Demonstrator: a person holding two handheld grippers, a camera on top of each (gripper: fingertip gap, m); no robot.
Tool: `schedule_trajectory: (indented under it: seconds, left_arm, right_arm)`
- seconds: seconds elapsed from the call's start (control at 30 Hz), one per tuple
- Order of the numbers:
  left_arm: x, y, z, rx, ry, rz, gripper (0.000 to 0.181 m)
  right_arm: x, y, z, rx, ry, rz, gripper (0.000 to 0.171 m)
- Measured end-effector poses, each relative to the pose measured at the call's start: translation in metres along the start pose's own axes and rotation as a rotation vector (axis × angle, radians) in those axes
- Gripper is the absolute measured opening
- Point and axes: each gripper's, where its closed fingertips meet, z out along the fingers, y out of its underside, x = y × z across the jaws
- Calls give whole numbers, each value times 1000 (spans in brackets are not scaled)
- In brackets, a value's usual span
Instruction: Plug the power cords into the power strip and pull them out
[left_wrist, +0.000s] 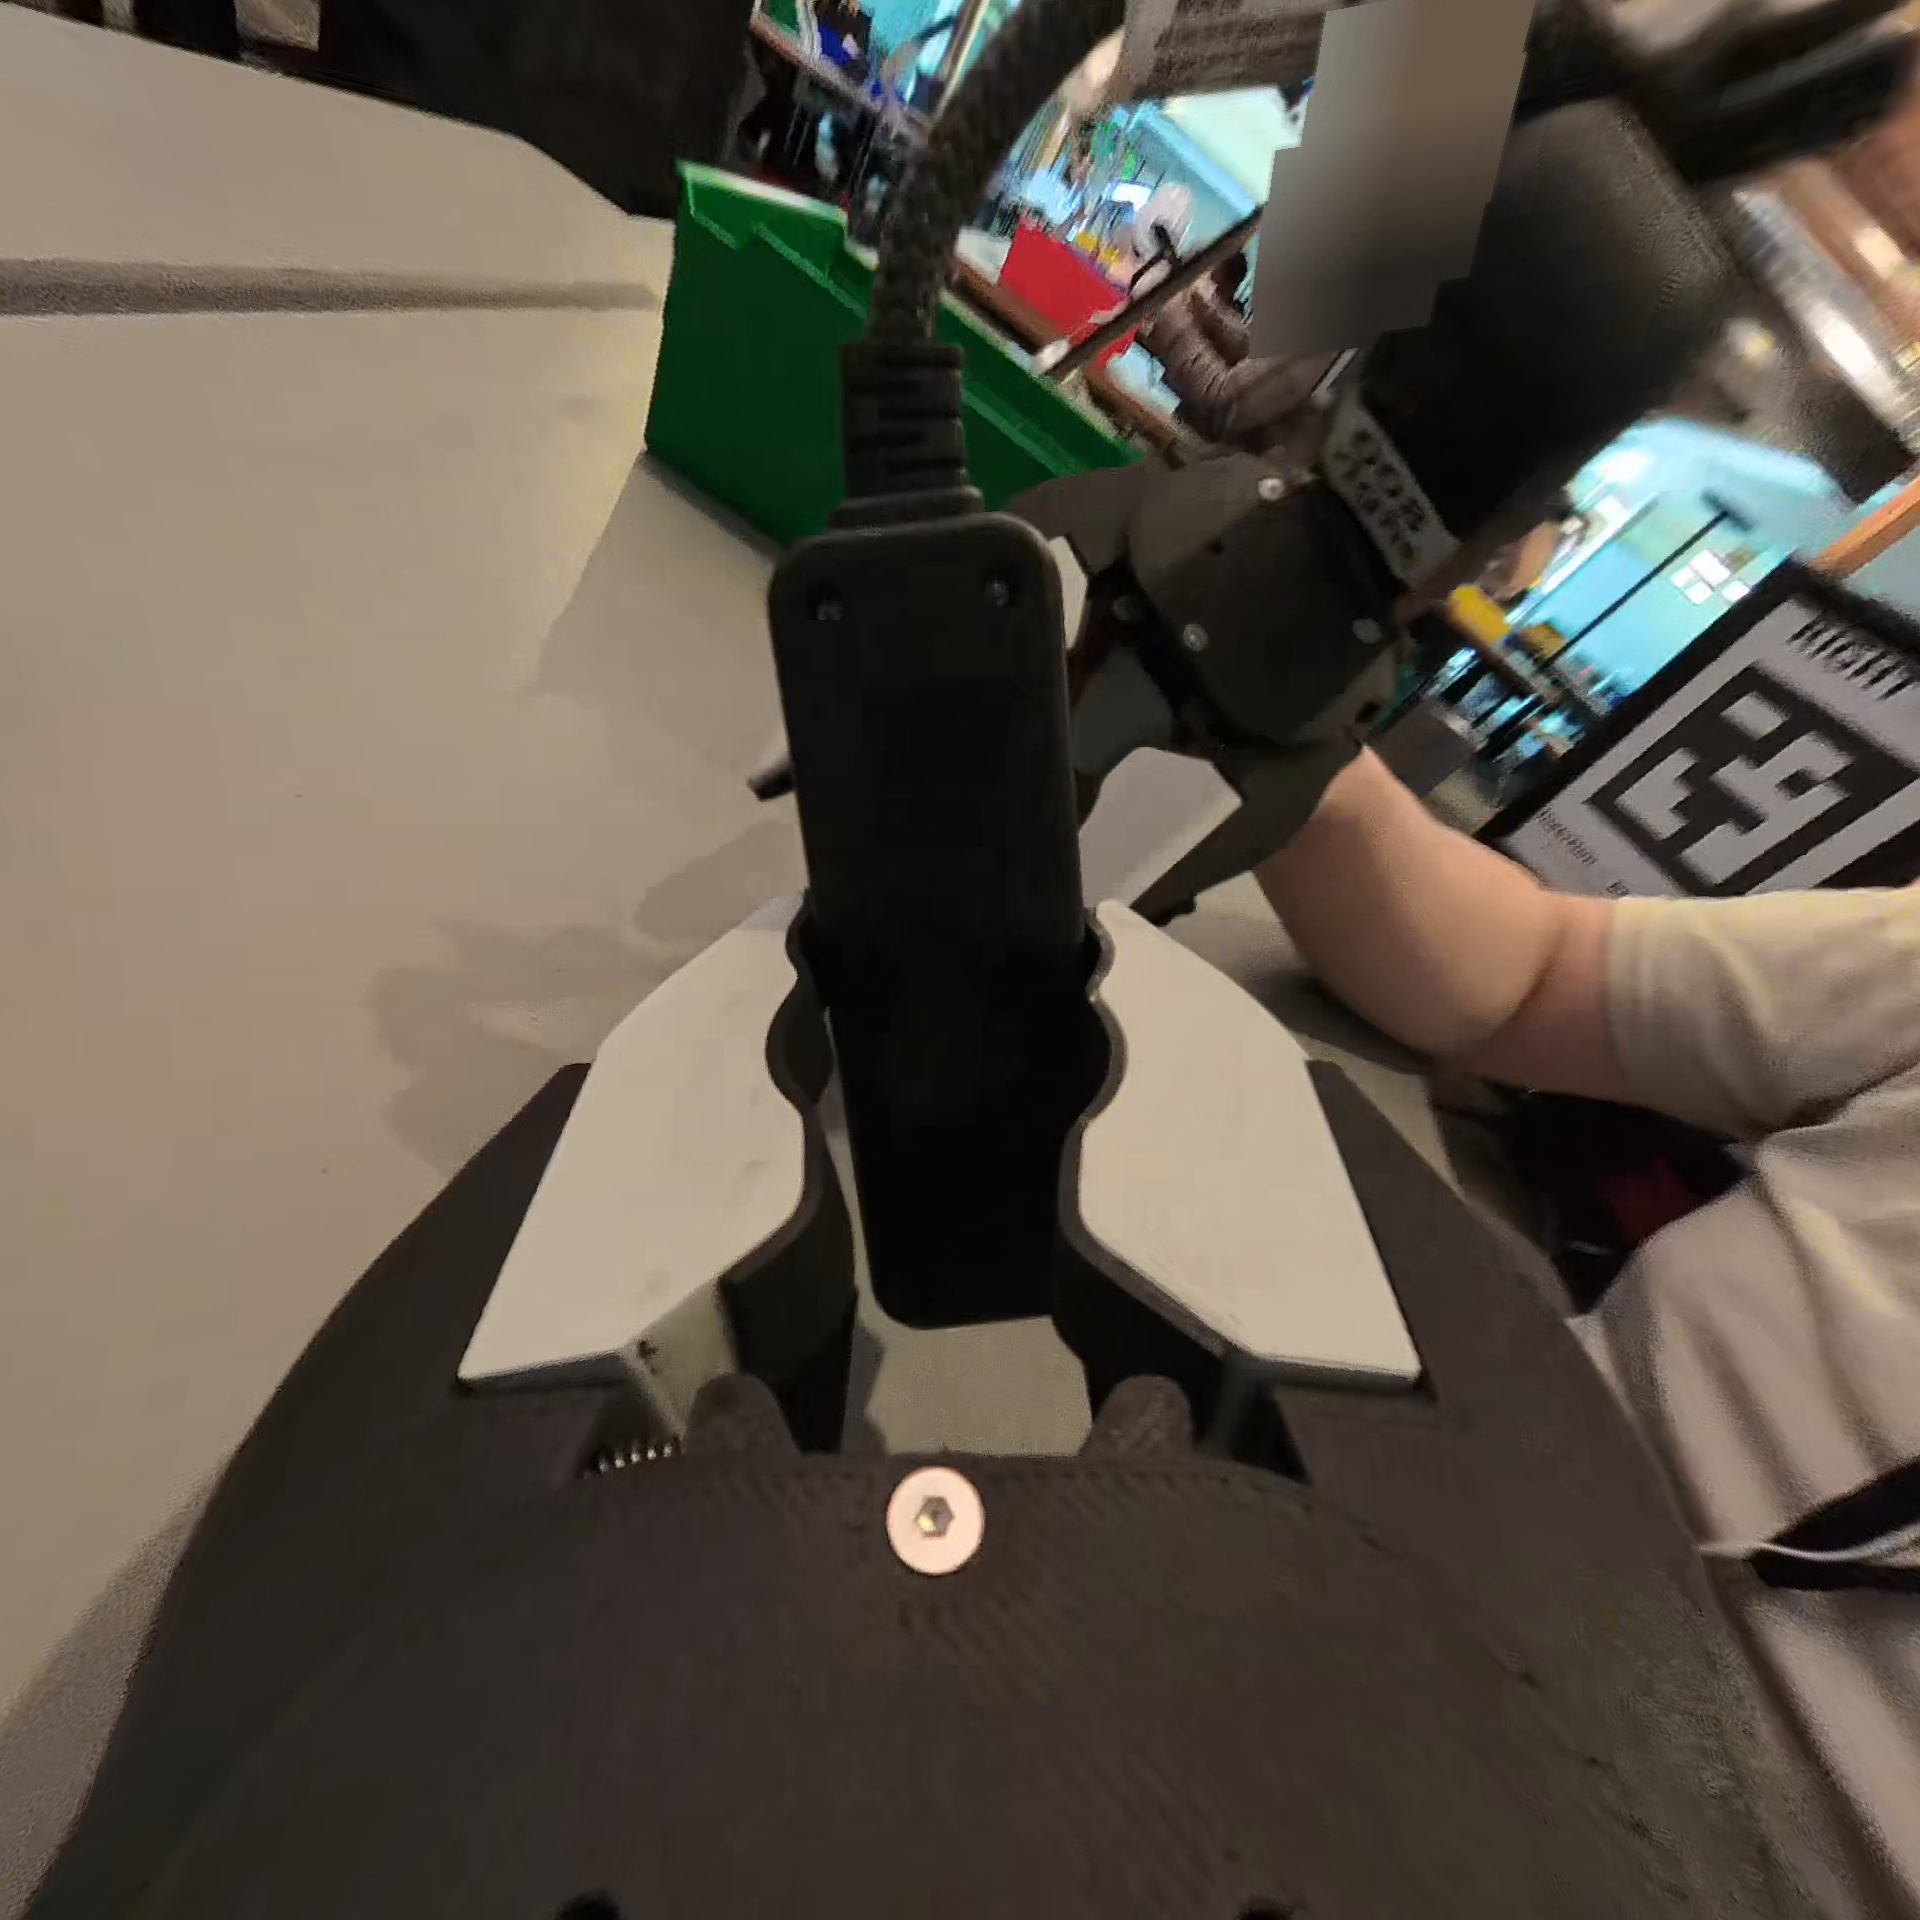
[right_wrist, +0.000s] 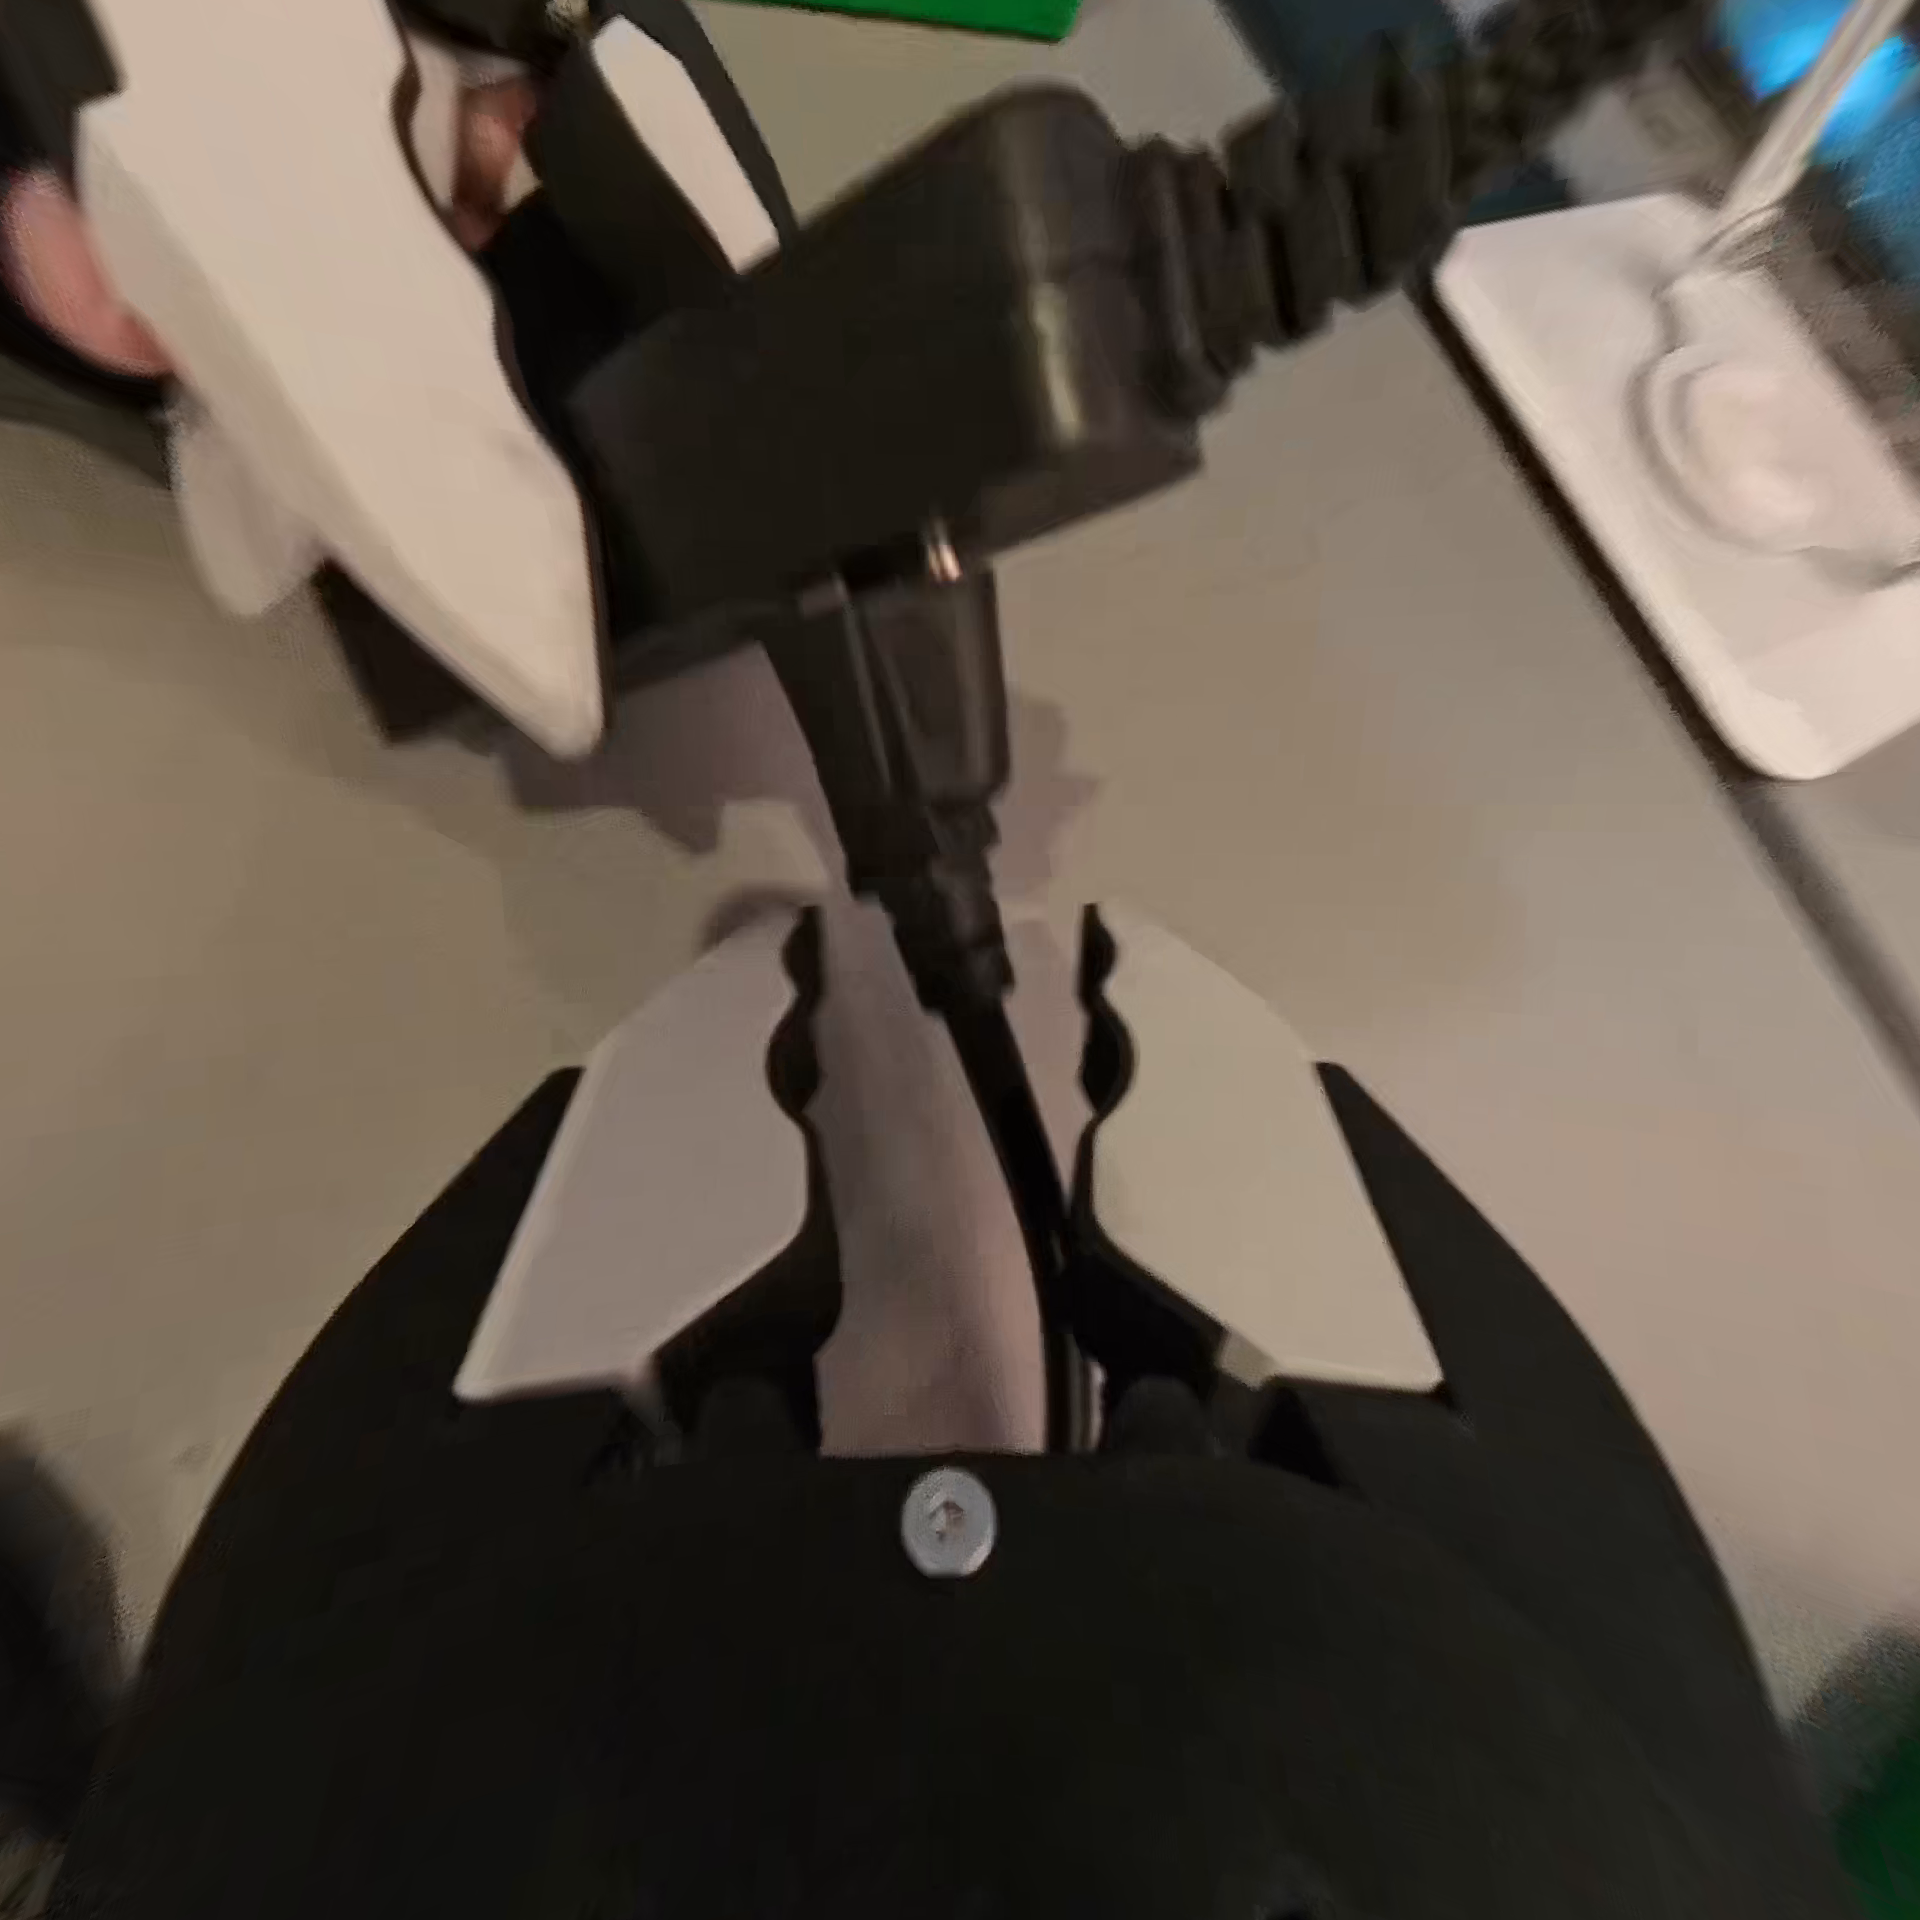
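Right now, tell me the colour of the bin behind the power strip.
Green bin, clearest in the left wrist view, beyond the black power strip.

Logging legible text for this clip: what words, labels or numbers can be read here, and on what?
marker board: small print along its edges, blurred, unreadable.
patterned strap: marks too blurred to read.
power strip: no readable label.
Right wrist view: nothing readable.

Left gripper (left_wrist: 945, 935) clamped, fingers (left_wrist: 686, 1122) pinched tight. Right gripper (right_wrist: 948, 925) spread, fingers (right_wrist: 1226, 1143) apart, gripping nothing.
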Motion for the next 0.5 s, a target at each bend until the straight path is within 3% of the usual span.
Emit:
schedule_trajectory:
  seconds: [0.03, 0.2, 0.4, 0.5]
  left_arm:
    - [2, -3, -6, 9, 27, -23, 43]
    - [13, -13, -13, 72, 161, -168, 43]
    - [14, -22, -22, 144, 237, -229, 43]
    - [21, -30, -28, 187, 300, -235, 43]
  right_arm:
    - [-5, -2, -8, 12, -84, 29, 58]
    - [-48, -3, -35, 156, -510, 39, 57]
    - [-43, 27, -44, 107, -552, 33, 56]
    - [-23, 4, -59, 335, -587, 198, 55]
